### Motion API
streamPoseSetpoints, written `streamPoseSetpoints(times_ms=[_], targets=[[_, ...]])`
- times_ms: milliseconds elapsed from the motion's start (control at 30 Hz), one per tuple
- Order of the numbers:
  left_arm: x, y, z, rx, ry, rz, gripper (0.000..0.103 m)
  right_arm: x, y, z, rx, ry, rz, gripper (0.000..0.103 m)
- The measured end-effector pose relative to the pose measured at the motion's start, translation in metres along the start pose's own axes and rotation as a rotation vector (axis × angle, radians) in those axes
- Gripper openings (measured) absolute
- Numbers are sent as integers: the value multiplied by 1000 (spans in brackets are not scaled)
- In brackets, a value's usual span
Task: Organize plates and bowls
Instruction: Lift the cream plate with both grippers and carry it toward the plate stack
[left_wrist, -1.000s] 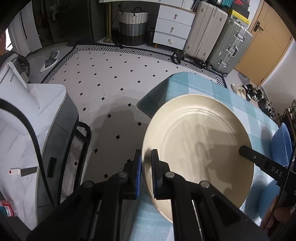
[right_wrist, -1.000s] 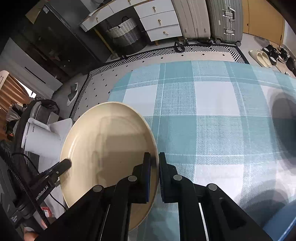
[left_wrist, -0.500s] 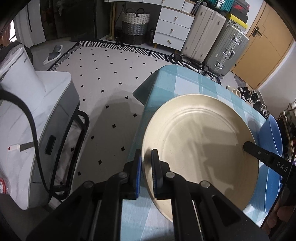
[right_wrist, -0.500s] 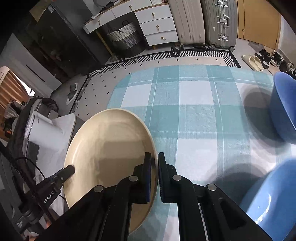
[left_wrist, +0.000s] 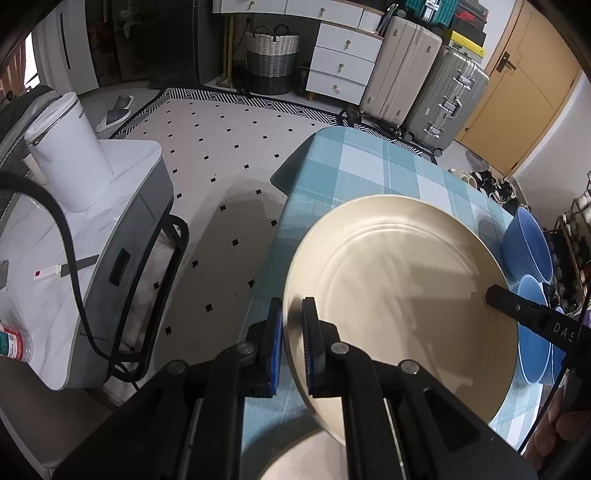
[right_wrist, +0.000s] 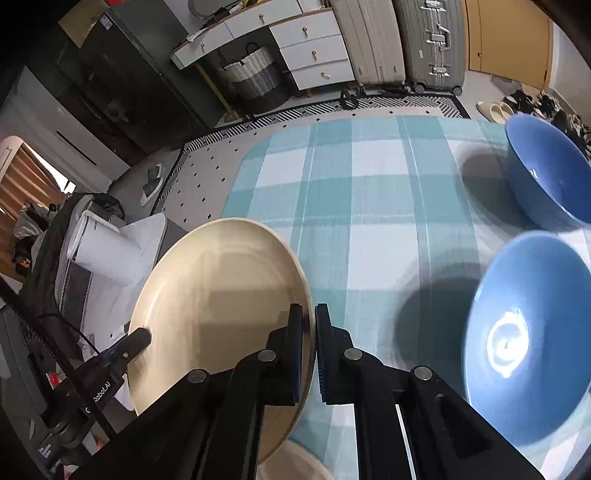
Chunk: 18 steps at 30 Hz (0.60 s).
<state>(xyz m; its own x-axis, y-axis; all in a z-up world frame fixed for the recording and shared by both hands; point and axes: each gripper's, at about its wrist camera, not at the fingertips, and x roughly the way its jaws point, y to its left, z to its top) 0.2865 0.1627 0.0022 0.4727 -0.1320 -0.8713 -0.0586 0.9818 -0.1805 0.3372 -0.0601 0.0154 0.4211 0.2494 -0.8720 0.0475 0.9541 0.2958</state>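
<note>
A: Plate status?
B: I've got the cream plate (left_wrist: 399, 295) lifted over the near-left part of the checked tablecloth (right_wrist: 369, 206). Left gripper (left_wrist: 291, 343) pinches its left rim, right gripper (right_wrist: 309, 350) pinches the opposite rim.
A: Bowls?
B: Two blue bowls (right_wrist: 528, 350) on the cloth to its right. Another cream plate (right_wrist: 299, 461) lies beneath.

- Cream plates: two — one plate (left_wrist: 399, 291) held up, a second plate (left_wrist: 295, 458) below it.
- Blue bowls: two — far bowl (right_wrist: 546, 166), near bowl (right_wrist: 528, 332).
- Suitcases: two — beige suitcase (left_wrist: 399, 62), silver suitcase (left_wrist: 447, 96).
</note>
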Motion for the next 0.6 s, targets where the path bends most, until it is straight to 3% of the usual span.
streamPoseSetpoints(times_ms=[333, 600], targets=[[-35, 3, -43, -31, -47, -30, 7, -29, -9, -42, 22, 2, 26, 7], [-60, -1, -78, -11, -74, -6, 7, -56, -8, -80, -2, -17, 36, 7]])
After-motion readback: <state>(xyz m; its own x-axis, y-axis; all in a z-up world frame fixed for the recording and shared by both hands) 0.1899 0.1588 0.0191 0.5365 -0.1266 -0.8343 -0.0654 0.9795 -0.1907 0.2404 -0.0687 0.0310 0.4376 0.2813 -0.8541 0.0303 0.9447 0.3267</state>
